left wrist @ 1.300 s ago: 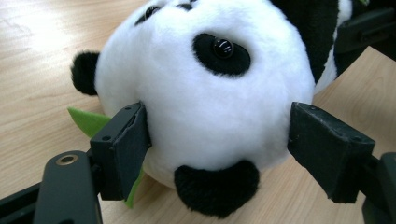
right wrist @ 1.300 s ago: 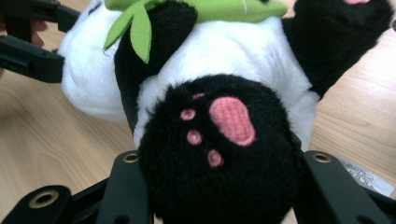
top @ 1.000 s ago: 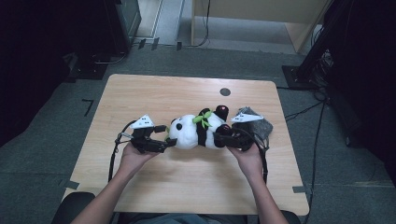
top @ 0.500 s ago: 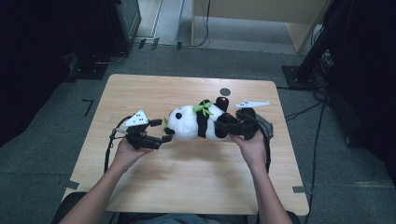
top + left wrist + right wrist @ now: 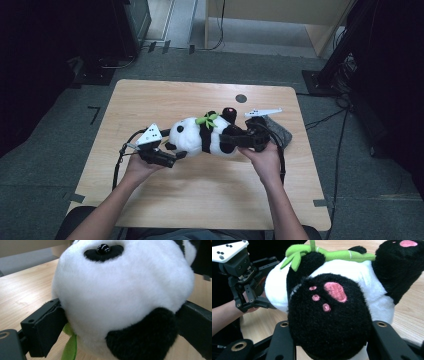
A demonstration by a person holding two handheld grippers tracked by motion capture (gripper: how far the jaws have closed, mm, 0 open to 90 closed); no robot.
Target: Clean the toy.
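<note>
Plush panda [image 5: 202, 136] up off the table [image 5: 200, 197], slung level between both hands, head to the left. Right tongs [image 5: 239, 140] clamped on a black hind paw [image 5: 329, 315], pink pads facing the camera. Left tongs [image 5: 175, 152] just been opening, jaws now wide on either side of the white head [image 5: 120, 290], close against the fur; firm squeeze or not, impossible to tell.

Black hand-held gripper [image 5: 176, 156], white plate

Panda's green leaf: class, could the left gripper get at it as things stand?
Probably not directly. The left gripper has its jaws around the panda head, and the leaf lies on the far upper side, so the head is in the way.
</note>
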